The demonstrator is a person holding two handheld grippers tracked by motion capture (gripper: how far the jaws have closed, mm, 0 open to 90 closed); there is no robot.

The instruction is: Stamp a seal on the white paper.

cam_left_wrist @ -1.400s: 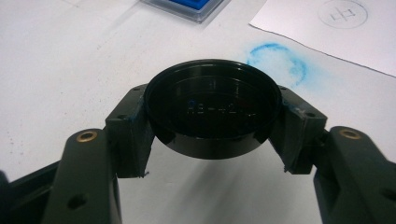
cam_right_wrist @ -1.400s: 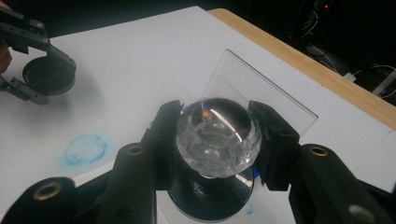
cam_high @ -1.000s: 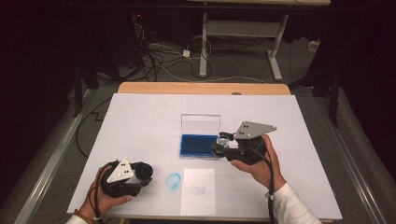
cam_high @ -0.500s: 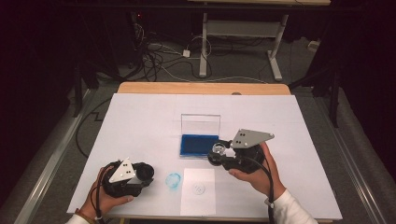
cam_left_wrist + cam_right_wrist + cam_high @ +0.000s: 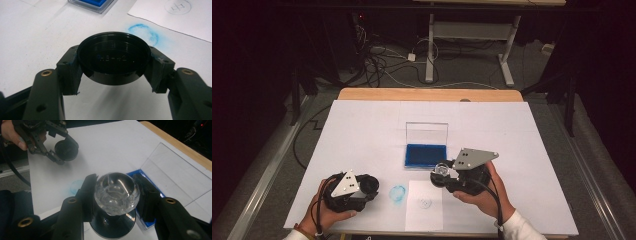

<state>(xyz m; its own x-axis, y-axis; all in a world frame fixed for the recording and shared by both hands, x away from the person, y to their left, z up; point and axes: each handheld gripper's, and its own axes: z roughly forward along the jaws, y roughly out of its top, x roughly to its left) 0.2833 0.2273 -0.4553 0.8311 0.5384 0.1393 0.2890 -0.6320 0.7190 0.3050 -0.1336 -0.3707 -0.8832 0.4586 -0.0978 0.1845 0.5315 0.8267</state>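
Dark floor with tangled cables and a metal frame lies beyond the worktop [image 5: 362, 130], which is covered in white. From my remote seat I judge the job to be stamping a mark onto paper, and it looks partway through.

My right hand-held gripper [image 5: 443, 174] is clamped on the stamp [image 5: 116, 195], a clear faceted knob on a round black base. It hovers between the ink pad and the paper sheet [image 5: 424, 205], at about 1 o'clock from the sheet's printed circle [image 5: 425, 202]. In the right gripper view the jaws press the knob from both sides, with the ink pad [image 5: 426, 155] just behind it.

My left hand-held gripper [image 5: 371, 186] is closed around the black cap [image 5: 113, 60], held near the worktop's near edge, at 9 o'clock from the blue smudge [image 5: 397, 194].

Done, as I read it: the cap is off and the pad's clear lid [image 5: 427, 133] stands open. I can't tell whether the stamp face carries ink. The circle on the sheet shows only a faint outline with a character inside, so I judge the pressing itself is not yet done; after that, recapping.

Count: one stamp, one cap, one ink pad with one lid, one paper sheet, one printed circle, one blue smudge, two hand-held grippers.
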